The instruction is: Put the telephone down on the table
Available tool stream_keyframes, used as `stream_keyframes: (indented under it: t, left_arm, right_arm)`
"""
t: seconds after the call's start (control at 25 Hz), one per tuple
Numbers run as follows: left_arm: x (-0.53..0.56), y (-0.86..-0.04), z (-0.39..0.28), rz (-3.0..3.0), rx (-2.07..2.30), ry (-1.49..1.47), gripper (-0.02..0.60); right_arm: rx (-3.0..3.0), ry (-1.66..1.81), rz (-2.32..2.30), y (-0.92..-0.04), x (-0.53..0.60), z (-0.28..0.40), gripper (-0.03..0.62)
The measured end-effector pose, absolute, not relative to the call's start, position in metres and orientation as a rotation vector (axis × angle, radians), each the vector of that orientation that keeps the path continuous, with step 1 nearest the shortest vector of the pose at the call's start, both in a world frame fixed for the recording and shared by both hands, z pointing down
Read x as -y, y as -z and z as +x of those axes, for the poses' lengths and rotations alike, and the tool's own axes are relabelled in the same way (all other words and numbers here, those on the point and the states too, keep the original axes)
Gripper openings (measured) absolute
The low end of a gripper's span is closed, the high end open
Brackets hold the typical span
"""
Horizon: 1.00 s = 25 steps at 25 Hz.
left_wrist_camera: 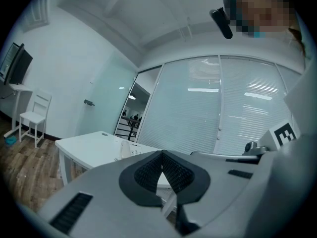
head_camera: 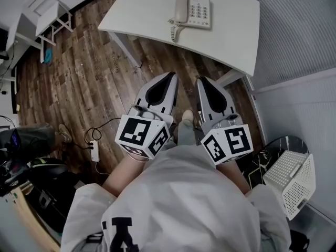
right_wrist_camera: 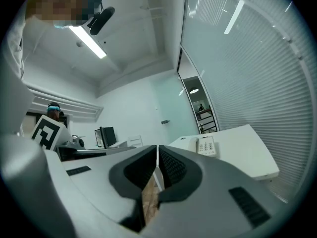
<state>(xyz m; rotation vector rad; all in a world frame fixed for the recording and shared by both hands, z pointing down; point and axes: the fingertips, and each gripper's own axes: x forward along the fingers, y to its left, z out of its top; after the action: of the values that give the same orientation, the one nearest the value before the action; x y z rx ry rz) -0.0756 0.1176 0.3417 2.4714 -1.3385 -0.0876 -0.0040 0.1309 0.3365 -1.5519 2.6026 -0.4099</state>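
Wood-plank floor [head_camera: 89, 72] fills most of the room between the person and a white worktop [head_camera: 231, 30] on the far side. The telephone [head_camera: 193, 9] sits flat on that worktop, with its handset [head_camera: 181, 5] lying in the cradle and the coiled cord [head_camera: 175, 31] trailing toward the near edge. Both tools are held close in front of the person's body, side by side and well apart from the worktop, pointing roughly level toward it. The left hand-held gripper [head_camera: 169, 77] has its jaws pressed together with nothing between the pads. The right hand-held gripper [head_camera: 202, 81] is likewise closed and empty, with only floor showing through the slit below its pads. Carried shut like that, they look parked rather than readied for a grasp. That fits how things lie: the telephone rests on the worktop with nothing touching it, so to my eye the task is either finished or not under way at this moment. Off to the far left stands a white chair [head_camera: 47, 12], a power strip [head_camera: 94, 151] lies on the floor at the near left, and a white basket [head_camera: 291, 180] sits at the near right.
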Motion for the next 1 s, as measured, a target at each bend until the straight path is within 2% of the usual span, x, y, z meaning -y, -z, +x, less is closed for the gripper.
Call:
stream_keyframes:
  t: [0.36,1.0]
  left_arm:
    - [-0.151,-0.342,-0.091,2.492,1.324,0.088,0.005]
    - [-0.155,-0.330,-0.079,2.534,1.328,0.104,0.005]
  right_arm:
    - [-2.602,0.394,-1.509,-0.333,-0.168,-0.029,0.035]
    - [-2.625,0.327,-1.559,-0.323,-0.168,-0.023,0.031]
